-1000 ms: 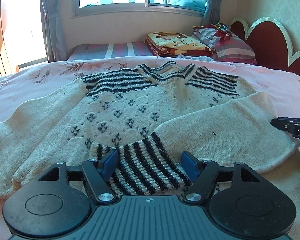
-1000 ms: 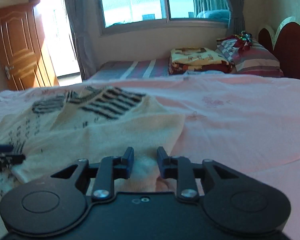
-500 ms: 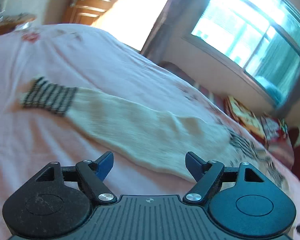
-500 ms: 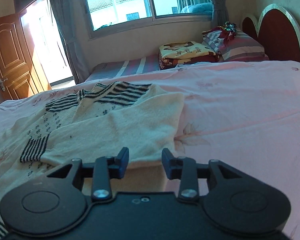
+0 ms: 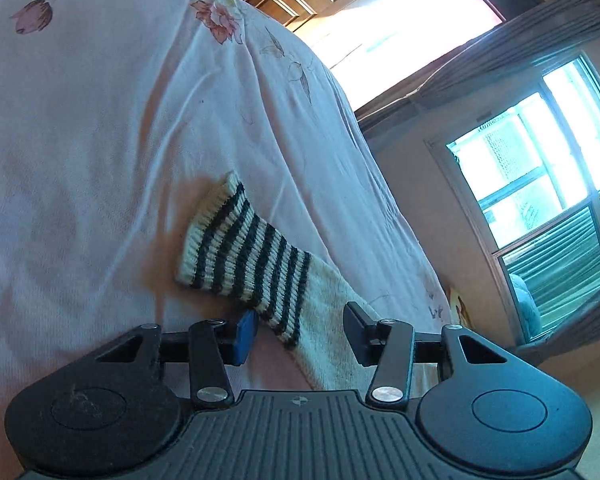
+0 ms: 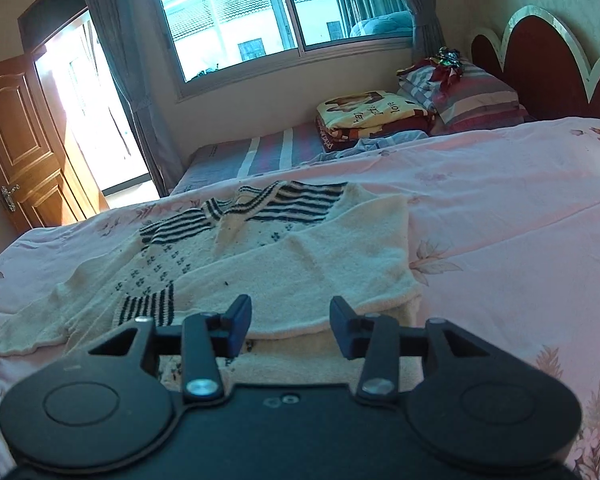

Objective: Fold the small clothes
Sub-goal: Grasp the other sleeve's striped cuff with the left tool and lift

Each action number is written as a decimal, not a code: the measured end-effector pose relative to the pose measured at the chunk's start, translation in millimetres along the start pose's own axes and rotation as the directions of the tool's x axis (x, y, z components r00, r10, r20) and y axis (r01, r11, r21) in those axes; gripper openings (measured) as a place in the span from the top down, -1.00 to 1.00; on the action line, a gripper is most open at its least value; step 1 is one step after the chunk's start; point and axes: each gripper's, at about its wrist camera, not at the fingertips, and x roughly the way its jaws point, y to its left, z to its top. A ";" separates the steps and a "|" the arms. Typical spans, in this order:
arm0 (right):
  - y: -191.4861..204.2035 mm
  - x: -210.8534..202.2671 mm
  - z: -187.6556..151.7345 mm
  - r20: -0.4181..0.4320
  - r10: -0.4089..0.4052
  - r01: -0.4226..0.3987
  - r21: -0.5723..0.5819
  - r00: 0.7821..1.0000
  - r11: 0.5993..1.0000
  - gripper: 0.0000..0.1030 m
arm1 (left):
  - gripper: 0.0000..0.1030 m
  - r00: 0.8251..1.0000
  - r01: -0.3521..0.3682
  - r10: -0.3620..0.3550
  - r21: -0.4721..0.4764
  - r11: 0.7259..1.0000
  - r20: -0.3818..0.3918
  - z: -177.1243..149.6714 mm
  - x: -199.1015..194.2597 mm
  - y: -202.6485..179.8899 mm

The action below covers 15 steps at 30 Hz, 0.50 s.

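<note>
On the pink floral bed, a cream knitted sweater has one sleeve folded; left gripper, jaws closing, now straddles the outstretched striped cuff; right gripper has released, open.

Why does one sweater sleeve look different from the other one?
The right sleeve is folded across the sweater's front, its striped cuff lying on the chest; the left sleeve stretches straight out onto the pink bedsheet. The left gripper's open fingers straddle the left sleeve, its fingers having just been closing; no fingers are round the right one. Both are cream with dark-striped cuffs.
</note>
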 end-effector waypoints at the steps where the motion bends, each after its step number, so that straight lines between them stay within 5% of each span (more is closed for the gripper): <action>1: 1.6 0.0 0.0 0.001 -0.001 0.001 0.001 1.000 1.000 0.14 | 0.18 1.000 -0.021 0.021 0.034 0.999 0.000 0.7 2.1 -4.7; 4: 0.0 -0.3 -2.6 -0.002 -0.003 0.003 0.018 1.000 1.000 0.13 | 0.72 0.995 -0.095 0.095 0.155 0.983 0.005 4.2 3.2 -24.6; 6: -3.2 -1.6 -4.7 -0.005 -0.008 0.008 0.034 1.000 0.999 0.13 | 0.75 1.000 -0.023 0.017 0.277 0.961 0.022 0.3 -3.2 -56.8; 10: -5.6 -4.8 -7.9 -0.010 -0.040 0.040 0.039 0.999 0.998 0.13 | 0.75 0.987 0.159 -0.136 0.564 0.810 -0.084 -55.9 -5.8 -153.6; 13: -8.9 -6.4 -7.8 -0.007 -0.034 0.034 0.050 0.999 0.998 0.13 | 0.75 0.967 0.253 -0.180 0.666 0.701 -0.178 -113.6 6.2 -213.9; 15: -12.2 -8.0 -6.7 -0.006 -0.034 0.034 0.063 0.999 0.997 0.13 | 0.75 0.951 0.309 -0.190 0.691 0.654 -0.245 -148.7 16.3 -243.2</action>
